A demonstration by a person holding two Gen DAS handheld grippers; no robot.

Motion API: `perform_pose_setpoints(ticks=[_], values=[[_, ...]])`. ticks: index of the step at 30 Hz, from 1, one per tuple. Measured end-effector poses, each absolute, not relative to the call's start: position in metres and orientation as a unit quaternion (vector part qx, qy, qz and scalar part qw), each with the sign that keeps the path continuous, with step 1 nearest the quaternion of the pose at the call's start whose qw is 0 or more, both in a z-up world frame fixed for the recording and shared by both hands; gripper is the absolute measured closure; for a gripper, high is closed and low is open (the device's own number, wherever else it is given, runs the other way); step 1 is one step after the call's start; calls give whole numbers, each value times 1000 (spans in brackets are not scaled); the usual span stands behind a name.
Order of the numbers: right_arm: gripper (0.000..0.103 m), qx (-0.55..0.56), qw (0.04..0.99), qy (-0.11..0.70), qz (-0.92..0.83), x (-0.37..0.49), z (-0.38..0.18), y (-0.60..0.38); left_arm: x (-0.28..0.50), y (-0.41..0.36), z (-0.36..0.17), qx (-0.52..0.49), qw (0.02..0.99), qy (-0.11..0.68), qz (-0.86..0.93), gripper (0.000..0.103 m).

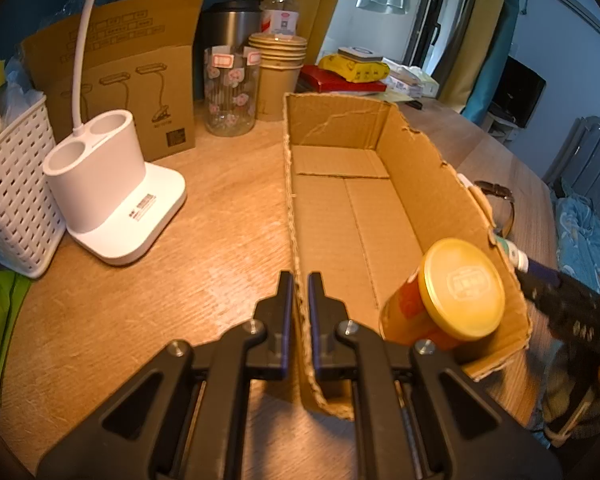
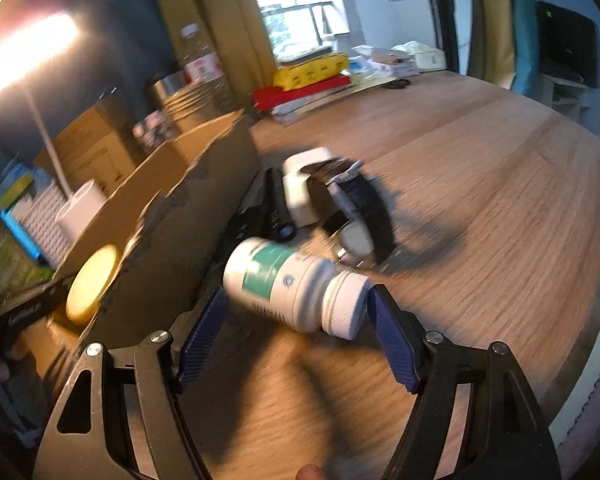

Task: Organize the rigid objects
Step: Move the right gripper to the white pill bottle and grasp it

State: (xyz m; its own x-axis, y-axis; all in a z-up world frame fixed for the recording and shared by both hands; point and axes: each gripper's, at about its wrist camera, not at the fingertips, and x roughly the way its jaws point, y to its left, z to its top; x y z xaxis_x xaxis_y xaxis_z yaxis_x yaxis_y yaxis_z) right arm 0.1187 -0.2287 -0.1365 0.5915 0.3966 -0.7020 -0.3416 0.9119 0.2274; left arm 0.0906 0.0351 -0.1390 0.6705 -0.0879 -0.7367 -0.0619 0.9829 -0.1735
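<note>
Left tool (image 1: 299,292) is clamped shut on the near wall of the cardboard box (image 1: 340,208), one finger inside, one outside. Reads as bracing: holds the box steady on the worktop (image 1: 220,240) while the other hand loads it.

Box is nearly bare. Only a yellow-lidded jar (image 1: 452,296) lies on its side in the near right corner, lid facing the left camera.

Right tool (image 2: 294,320) is wide open and holds nothing. The white pill bottle (image 2: 288,284) lies on its side on the worktop just outside the box's right wall, cap (image 2: 348,308) toward the right finger, base toward the left finger. Bottle sits between the blue pads (image 2: 392,340), lengthwise across the gap. Cap looks very close to the right pad; can't tell if it touches, frame is motion-blurred.

Just beyond the bottle: a wristwatch (image 2: 356,208) with a dark strap, a white charger-like block (image 2: 300,188) and a dark cylinder (image 2: 278,208), all bunched near the box wall. Probably the remaining queue.

My read: the bottle is the next pick. End-to-end grip on a round cap is slippery; may skid or pivot when squeezed. Box wall is close on the left, so lift clear before swinging over.
</note>
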Motion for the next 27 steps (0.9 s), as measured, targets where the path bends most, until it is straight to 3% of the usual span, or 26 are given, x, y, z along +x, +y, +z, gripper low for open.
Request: perform_pose_setpoints(ticks=[12,17,21,22,27], values=[[27,-99,909,353,198,124,-139,-211,91,34,-138,-89,910,406,-7,96],[28,-85,897,370,227,135,-141,-211,92,34,-138,-87,910,405,-5,96],[43,-89,896,372,225,132,-142,-209,92,34,-138,-86,910,405,-5,96],[51,-90,896,372,225,131,-142,-208,92,33,-138,-85,910,405,-5,96],[51,-90,898,370,220,127,-141,-206,92,33,-138,-85,911,404,-5,96]])
